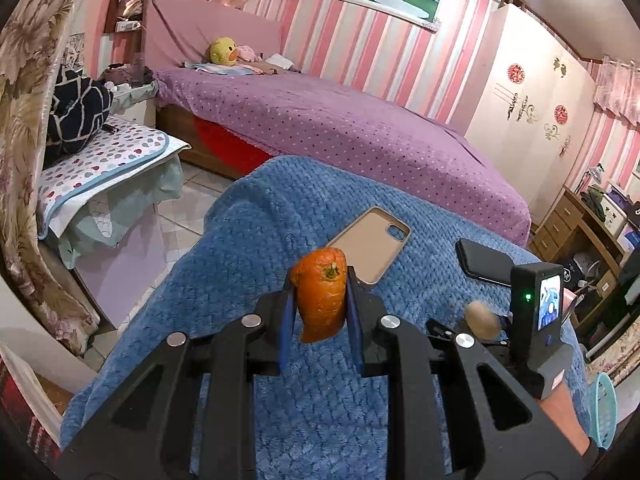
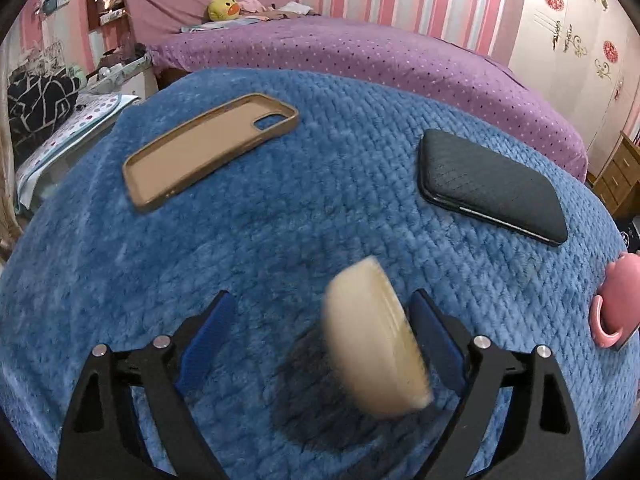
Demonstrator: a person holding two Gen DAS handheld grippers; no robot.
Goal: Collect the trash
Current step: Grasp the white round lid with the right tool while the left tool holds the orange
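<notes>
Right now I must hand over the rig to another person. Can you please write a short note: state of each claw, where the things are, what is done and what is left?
Left claw: shut on the orange peel, lifted above the blue blanket.
Right claw: open; the cream round piece is blurred between its jaws, close to the right pad, a shadow beneath it. No grip shows.
Not trash, leave them: tan phone case, black phone, pink cup at the blanket's right edge.
Done: peel picked up.
Left: secure the cream piece, then put both into a bin; no bin can be identified for sure in either view.
</notes>
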